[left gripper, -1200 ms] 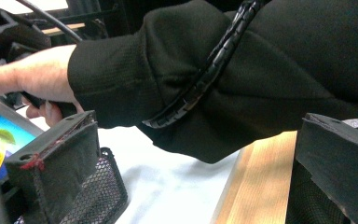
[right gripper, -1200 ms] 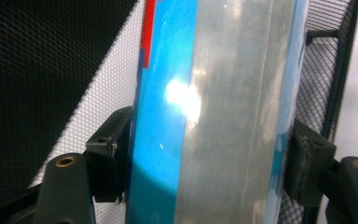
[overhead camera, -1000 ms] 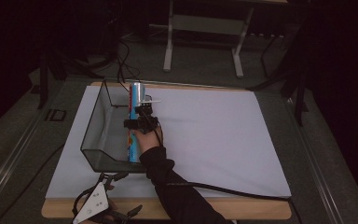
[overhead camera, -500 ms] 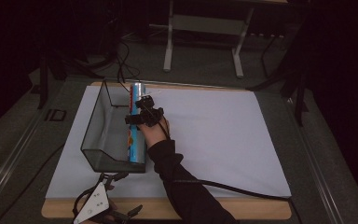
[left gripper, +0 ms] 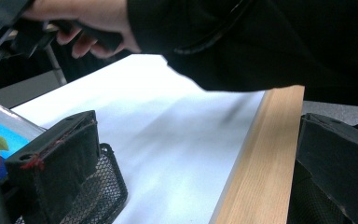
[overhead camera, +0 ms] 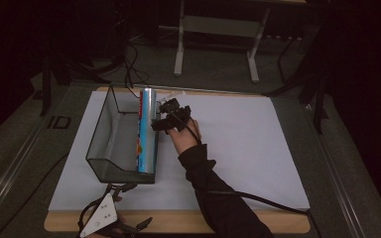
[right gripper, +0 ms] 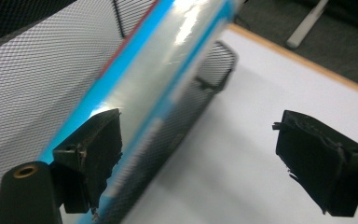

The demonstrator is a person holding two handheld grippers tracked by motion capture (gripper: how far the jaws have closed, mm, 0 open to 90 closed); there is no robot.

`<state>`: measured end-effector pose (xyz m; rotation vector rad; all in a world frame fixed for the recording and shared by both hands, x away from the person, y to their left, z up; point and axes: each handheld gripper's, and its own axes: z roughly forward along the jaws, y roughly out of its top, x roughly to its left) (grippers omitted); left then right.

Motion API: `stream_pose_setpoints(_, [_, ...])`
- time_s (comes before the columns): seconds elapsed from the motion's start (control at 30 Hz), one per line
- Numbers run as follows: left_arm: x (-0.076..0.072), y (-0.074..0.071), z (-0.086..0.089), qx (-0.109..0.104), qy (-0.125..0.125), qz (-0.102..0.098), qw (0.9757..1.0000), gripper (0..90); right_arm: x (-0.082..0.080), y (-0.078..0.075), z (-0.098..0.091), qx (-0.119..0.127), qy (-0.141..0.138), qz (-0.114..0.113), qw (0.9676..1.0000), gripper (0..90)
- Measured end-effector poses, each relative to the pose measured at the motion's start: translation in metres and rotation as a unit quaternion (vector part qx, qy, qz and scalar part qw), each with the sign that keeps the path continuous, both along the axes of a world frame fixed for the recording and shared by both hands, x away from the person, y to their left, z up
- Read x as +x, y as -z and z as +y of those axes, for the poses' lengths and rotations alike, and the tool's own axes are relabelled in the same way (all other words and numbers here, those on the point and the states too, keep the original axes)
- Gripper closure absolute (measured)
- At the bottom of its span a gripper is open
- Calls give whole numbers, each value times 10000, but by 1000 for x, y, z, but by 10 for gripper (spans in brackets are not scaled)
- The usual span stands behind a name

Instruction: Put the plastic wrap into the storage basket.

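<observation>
- Tongs from above: in the high view the right gripper [overhead camera: 171, 115] sits just beside the blue-and-silver roll [overhead camera: 146, 131], which lies inside the mesh basket [overhead camera: 99, 141] along the wall nearest that gripper. The left gripper [overhead camera: 111, 220] rests at the near table edge, just short of the basket (its jaw gap cannot be told from up here).
- Left gripper view: its jaws stand wide apart with nothing between them; the basket's mesh [left gripper: 102, 186] shows just past one jaw, and the wooden table edge [left gripper: 265, 154] runs between the two.
- Right gripper view: jaws spread wide and empty, one jaw close against the roll [right gripper: 168, 79], the other well clear over white paper [right gripper: 242, 140].
- Judgement: if the roll is to be lifted, bring the free jaw round so both straddle the roll, clear of the mesh wall (a slick wrapper could slip), then close near mid-length.
</observation>
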<state>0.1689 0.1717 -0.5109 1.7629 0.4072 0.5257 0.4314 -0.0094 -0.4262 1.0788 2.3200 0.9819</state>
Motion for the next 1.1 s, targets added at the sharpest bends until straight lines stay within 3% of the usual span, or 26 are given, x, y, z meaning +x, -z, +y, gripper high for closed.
stream_pose_setpoints(0.13, [0,1,-1,7,-3,19,10000,1,1,-9,-22,-166,25,-253,9995,143])
stream_pose_setpoints(0.23, [0,1,-1,12,-15,23,10000,1,1,-16,-40,-104,-51,-281,9995,143])
stream_pose_setpoints(0.33, [1,1,-1,26,-27,19,10000,1,0,-23,-63,112,-99,-312,9994,143])
stream_pose_setpoints(0.47, [1,1,-1,20,-26,33,10000,1,-6,-27,-83,-12,-141,-472,9988,143])
stream_pose_setpoints(0.8, [1,1,-2,18,-6,28,10000,1,-26,-21,-129,-181,-109,-593,9980,143])
stream_pose_setpoints(1.1, [1,2,-2,35,0,34,10000,1,-52,-14,-161,-25,-238,-636,9977,143])
